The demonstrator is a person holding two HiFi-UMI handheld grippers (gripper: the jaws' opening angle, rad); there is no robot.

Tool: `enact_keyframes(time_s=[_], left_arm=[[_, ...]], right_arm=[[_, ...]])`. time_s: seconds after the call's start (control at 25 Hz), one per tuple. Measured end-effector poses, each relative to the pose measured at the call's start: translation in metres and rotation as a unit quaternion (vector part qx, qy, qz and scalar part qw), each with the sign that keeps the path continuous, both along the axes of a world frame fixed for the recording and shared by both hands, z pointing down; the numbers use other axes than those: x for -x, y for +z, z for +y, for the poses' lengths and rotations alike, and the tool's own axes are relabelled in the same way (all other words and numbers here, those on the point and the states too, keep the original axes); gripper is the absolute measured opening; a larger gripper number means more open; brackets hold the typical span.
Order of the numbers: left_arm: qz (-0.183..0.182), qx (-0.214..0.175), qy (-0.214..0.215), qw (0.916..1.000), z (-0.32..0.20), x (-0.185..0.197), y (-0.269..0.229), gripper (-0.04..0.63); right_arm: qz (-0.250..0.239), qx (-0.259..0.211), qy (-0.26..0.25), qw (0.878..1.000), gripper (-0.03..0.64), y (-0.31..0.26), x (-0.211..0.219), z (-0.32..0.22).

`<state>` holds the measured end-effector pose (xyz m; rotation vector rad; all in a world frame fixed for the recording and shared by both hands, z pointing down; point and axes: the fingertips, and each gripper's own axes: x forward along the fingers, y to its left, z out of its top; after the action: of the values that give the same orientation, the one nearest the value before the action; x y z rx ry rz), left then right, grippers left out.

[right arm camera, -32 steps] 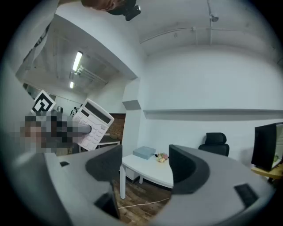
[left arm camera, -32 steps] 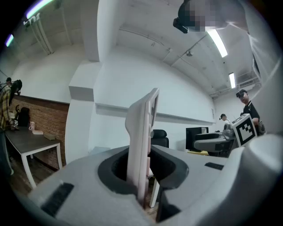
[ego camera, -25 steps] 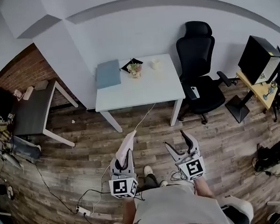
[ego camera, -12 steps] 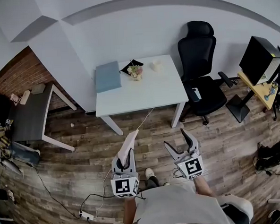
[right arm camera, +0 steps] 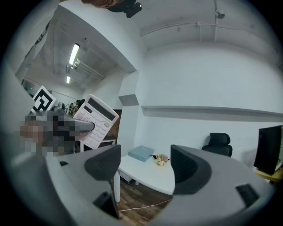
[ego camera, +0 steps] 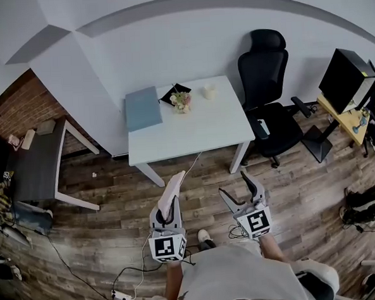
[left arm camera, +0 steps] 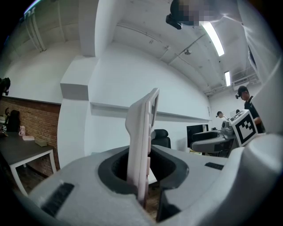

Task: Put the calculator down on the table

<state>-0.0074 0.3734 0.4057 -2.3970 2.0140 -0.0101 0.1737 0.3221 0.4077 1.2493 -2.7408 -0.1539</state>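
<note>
One pale calculator [ego camera: 171, 188] is clamped edge-up between the clenched jaws of the left gripper [ego camera: 167, 207], carried in the air short of the white table [ego camera: 192, 128], while the right gripper [ego camera: 234, 184], equally short of the table, is seen with jaws parted and nothing between them.

A black high-backed office chair [ego camera: 263, 72] is seen against a plain white wall [ego camera: 168, 46], and a black monitor [ego camera: 344, 76] is carried on a small wooden desk [ego camera: 343, 121] to the chair's right. A pale blue flat rectangular box [ego camera: 142, 108], a small bunch of pink and white flowers [ego camera: 182, 100], a black square mat [ego camera: 176, 88] and a short white cylinder [ego camera: 208, 91] are set close together. A dark grey desk with white legs [ego camera: 39, 165] is placed before a red brick wall [ego camera: 20, 106]. The wood-plank floor [ego camera: 116, 226] is crossed by a thin white cable [ego camera: 191, 162].
</note>
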Motion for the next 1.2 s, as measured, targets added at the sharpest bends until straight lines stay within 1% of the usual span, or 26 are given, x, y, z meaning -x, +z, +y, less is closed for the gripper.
enact_keyframes(time_s=[0.36,0.6,0.76,1.2], left_arm=[[0.007,-0.004,0.018,0.9998,-0.025,0.023,0.001,0.08],[0.005,0.0,0.026,0.9996,-0.036,0.042,0.003,0.08],[0.004,0.002,0.029,0.9996,-0.042,0.047,0.004,0.08],[0.003,0.009,0.039,0.9992,-0.067,0.057,0.01,0.08]], right_arm=[[0.011,0.001,0.019,1.0,0.342,0.002,0.021,-0.02],[0.015,-0.001,0.031,0.999,0.342,-0.001,0.038,-0.029],[0.021,-0.007,0.033,0.999,0.342,0.001,0.043,-0.033],[0.027,0.005,0.037,0.999,0.344,0.006,0.059,-0.056]])
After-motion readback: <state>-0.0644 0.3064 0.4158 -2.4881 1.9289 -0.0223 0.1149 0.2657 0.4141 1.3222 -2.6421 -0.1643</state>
